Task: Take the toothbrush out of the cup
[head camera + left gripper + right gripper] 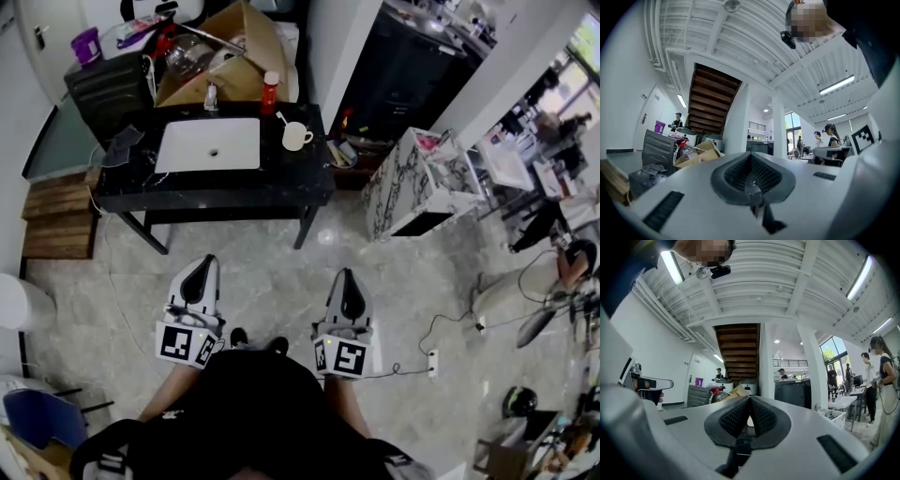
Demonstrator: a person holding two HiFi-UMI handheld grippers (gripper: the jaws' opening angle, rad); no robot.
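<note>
A cream cup (297, 137) stands on the black table (281, 187), to the right of the white sink basin (208, 144). A white toothbrush (281, 118) leans out of the cup toward the left. Both grippers hang over the floor, well short of the table and close to the person's body. My left gripper (206, 263) points at the table with its jaws together and nothing between them. My right gripper (346, 276) is likewise shut and empty. In the left gripper view the left gripper's pads (740, 169) meet; in the right gripper view the right gripper's pads (736, 417) meet too.
A red bottle (270, 93) and a small dispenser (211, 97) stand at the table's back edge, before a cardboard box (230, 56). A marble block (417, 183) sits right of the table, wooden steps (56, 217) to its left. A power strip (432, 362) lies on the floor.
</note>
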